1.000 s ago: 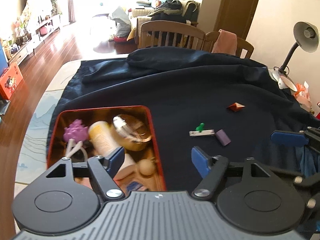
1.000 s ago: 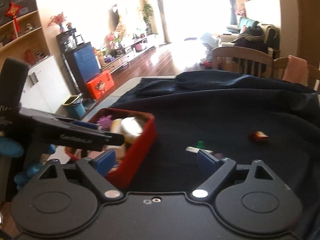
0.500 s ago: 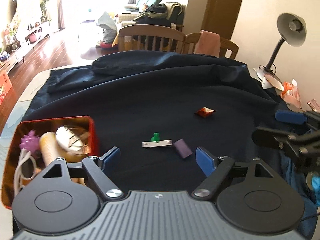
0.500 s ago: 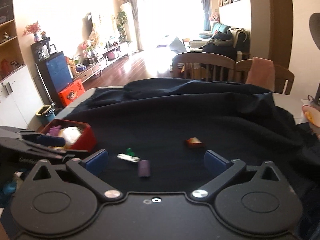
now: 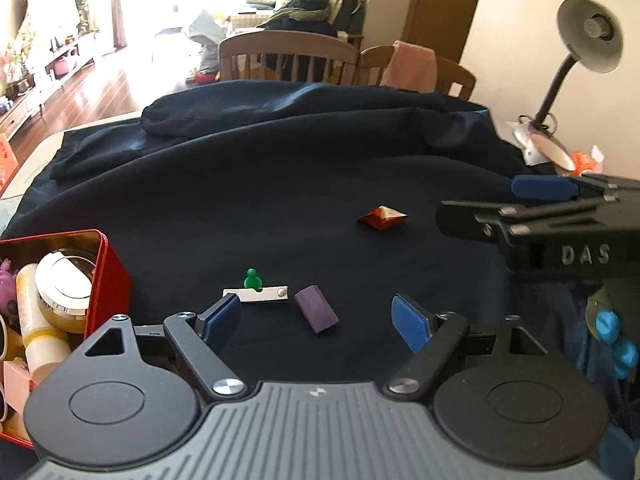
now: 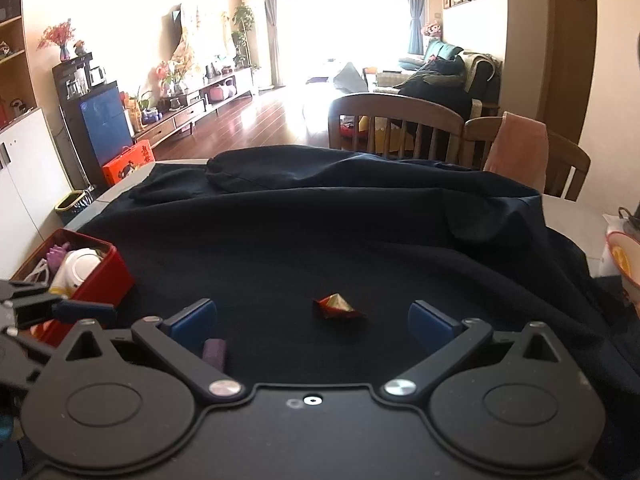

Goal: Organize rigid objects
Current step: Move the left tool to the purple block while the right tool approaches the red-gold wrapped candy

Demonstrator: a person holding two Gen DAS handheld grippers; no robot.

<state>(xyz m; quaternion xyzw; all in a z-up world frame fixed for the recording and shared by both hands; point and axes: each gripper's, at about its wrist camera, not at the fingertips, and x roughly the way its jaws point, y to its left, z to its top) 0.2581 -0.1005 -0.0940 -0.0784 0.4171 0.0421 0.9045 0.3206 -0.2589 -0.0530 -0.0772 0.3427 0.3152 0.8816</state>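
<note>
Both grippers have swung off the red tin (image 5: 108,272) and out over the dark cloth (image 5: 280,184) on the worktop. A second ago the tin filled the left wrist view; now it sits at that view's lower-left edge, already holding a round white-lidded jar (image 5: 66,286), a yellow tube (image 5: 34,320) and a purple toy (image 5: 6,272).

Left gripper (image 5: 318,318): jaws spread, nothing between the pads. They opened a bit further in the last second and have since held. The purple block (image 5: 316,308) lies on the cloth in the gap between the fingers, untouched. Just tin-side of it: a white strip (image 5: 256,294) with a green pawn (image 5: 252,278) at its far edge.

Right gripper (image 6: 312,320): jaws spread to full width, also just opened further, empty. The red-and-gold folded piece (image 6: 338,306) sits on the cloth between its fingers, not gripped. It's the loose item farthest from the tin.

Read: last drop-off looks done, both hands are lining up the next picks in parallel, left on the purple block, right on the folded piece. Four loose items remain outside the tin, so the task is partly done. The folded piece looks like light paper, so it may crush or slide on closing. The strip lies flat on soft cloth and will likely be awkward to pinch.
</note>
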